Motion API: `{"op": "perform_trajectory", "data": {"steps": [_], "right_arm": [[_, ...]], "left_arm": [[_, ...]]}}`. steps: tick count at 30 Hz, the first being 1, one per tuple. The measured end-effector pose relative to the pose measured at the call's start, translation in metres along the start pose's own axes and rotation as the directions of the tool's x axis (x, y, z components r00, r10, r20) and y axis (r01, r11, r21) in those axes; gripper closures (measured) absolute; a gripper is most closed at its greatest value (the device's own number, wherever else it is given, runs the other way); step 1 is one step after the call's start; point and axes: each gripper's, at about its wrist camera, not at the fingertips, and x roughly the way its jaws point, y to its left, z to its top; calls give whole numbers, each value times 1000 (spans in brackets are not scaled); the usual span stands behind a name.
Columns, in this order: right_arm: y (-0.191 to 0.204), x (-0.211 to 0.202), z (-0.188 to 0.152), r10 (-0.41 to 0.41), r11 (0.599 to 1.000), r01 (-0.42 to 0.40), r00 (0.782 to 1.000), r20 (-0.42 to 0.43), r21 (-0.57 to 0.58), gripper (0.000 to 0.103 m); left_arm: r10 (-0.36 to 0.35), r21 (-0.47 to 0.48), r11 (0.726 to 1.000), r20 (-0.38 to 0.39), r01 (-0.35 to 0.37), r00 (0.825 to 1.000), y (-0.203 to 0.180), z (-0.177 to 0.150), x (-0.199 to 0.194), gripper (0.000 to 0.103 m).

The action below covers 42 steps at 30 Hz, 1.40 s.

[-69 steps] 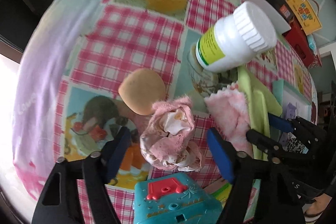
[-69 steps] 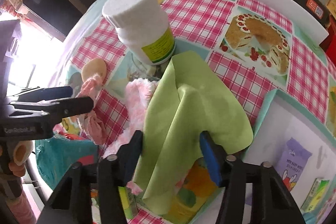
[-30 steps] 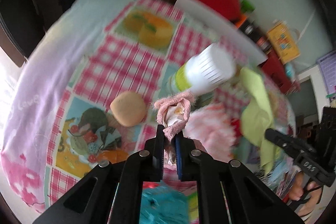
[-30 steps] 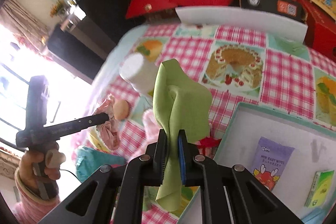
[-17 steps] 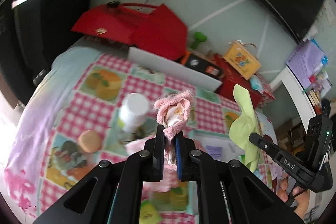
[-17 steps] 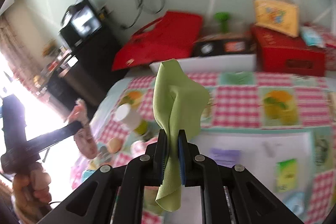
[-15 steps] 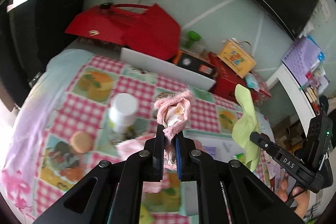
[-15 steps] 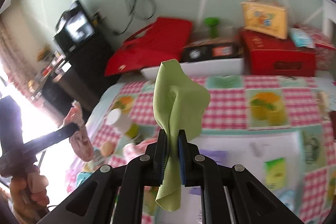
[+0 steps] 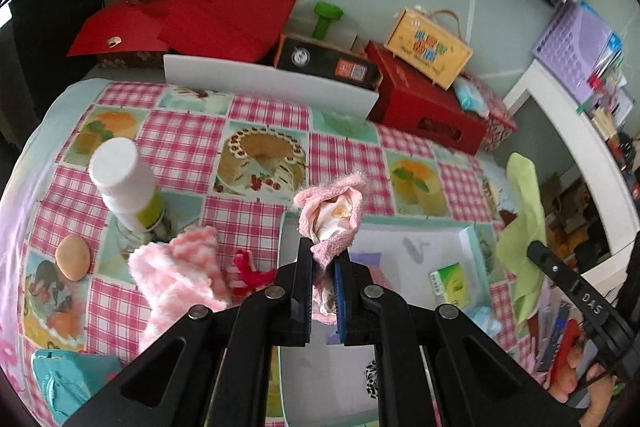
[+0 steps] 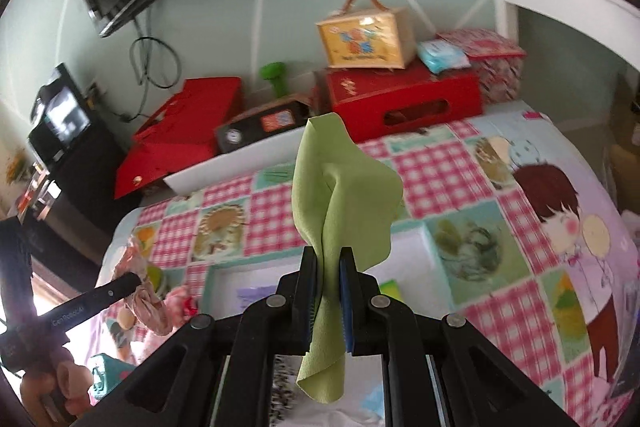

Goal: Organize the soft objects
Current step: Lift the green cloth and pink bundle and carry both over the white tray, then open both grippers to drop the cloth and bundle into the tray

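Note:
My left gripper (image 9: 323, 259) is shut on a crumpled pink cloth (image 9: 334, 211) and holds it up above the near edge of a white tray (image 9: 404, 239). My right gripper (image 10: 329, 263) is shut on a green cloth (image 10: 344, 187) and holds it high over the same tray (image 10: 416, 239). The green cloth also shows at the right of the left wrist view (image 9: 524, 211). The pink cloth also shows at the left of the right wrist view (image 10: 140, 287). A fluffy pink-and-white cloth (image 9: 180, 275) lies on the checked tablecloth, left of the tray.
A white bottle (image 9: 124, 183), a tan pebble-like object (image 9: 72, 257), a red clip (image 9: 248, 271) and a teal toy (image 9: 68, 379) sit on the table's left part. A small green box (image 9: 448, 283) lies in the tray. Red boxes (image 9: 424, 107) and a white board (image 9: 268, 83) line the back.
Both grippers have closed on their cloths, lifted them off the table and moved right, over the white tray. The views now look from higher up.

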Motion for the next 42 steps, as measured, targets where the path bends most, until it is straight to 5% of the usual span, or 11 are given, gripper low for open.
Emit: {"op": "perform_trajectory", "data": {"steps": [5,12,33,36,38,40,42], "right_arm": [[-14,16,-7,1,1000,-1,999,-35,16,92],[-8,45,-21,10,1000,-12,992,-127,-14,91],[19,94,-56,-3,995,-28,954,-299,-98,88],[19,95,-57,-13,995,-18,951,-310,-98,88],[19,94,-56,-34,994,0,950,-310,-107,73],[20,90,-55,-51,993,16,954,-296,-118,49],[21,85,-52,-52,992,18,960,-277,-123,48]], "left_arm": [[134,29,991,-24,-133,991,-12,-5,28,94],[191,48,981,-100,-187,976,-13,-18,67,94],[167,92,984,-205,-151,964,-24,-40,110,93],[177,90,983,-213,-161,961,-24,-38,107,76],[195,93,979,-203,-179,960,-25,-37,102,58],[187,88,981,-182,-173,965,-26,-35,94,51],[185,85,981,-164,-172,969,-27,-32,86,48]]}}
